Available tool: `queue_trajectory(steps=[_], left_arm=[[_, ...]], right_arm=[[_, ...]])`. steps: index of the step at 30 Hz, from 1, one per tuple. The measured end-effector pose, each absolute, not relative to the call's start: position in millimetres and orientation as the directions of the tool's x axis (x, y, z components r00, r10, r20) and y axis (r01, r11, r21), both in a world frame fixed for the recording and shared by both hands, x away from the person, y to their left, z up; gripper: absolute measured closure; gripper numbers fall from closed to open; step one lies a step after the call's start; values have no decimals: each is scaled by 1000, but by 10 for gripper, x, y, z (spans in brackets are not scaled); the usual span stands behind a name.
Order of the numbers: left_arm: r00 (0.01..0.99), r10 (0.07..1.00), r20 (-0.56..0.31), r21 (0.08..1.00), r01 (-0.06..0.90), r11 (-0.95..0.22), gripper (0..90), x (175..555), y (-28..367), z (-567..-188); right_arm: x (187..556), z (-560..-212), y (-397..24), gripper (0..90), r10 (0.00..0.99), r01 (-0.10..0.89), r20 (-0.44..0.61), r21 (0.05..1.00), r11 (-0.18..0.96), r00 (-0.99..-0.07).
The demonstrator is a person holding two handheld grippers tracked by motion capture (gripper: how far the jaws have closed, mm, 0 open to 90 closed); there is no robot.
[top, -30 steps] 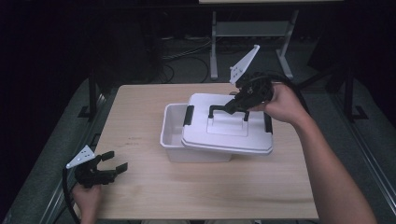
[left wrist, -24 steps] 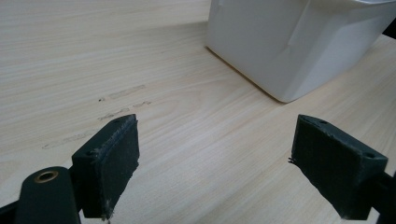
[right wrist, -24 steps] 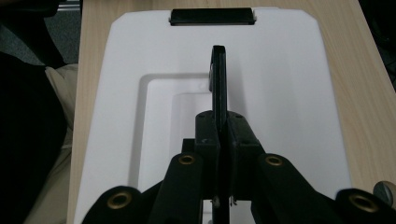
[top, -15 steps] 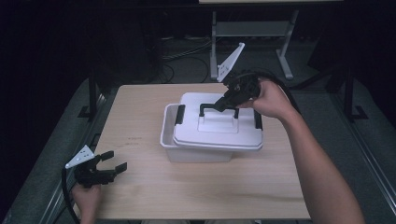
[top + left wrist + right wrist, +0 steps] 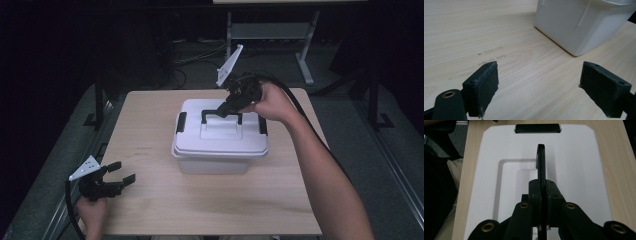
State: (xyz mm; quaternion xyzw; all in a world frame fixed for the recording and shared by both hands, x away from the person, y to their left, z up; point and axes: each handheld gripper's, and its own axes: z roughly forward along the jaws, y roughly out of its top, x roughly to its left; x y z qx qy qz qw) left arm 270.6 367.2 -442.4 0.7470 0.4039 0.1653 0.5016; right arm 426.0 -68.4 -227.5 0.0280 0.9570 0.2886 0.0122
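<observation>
Lid handle clamped in right tool (upright).

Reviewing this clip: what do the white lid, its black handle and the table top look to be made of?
Lid: probably moulded plastic, smooth matte white with rounded corners and a stepped recess. Handle: likely hard black plastic, thin and rigid, slightly glossy. Table top: light wood or wood-look laminate, pale grain lines, flat satin surface; which one is unclear.

Left gripper gapes above the table — white box just ahead.
</observation>
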Motion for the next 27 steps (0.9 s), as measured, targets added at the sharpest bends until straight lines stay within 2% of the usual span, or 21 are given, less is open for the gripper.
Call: queue_trajectory(steps=[27], left_arm=[[618, 770, -158, 883, 438, -170, 145, 2709, 3687, -4424]], right_arm=[[4564, -2564, -420, 843, 36, 53, 42, 534, 844, -998]])
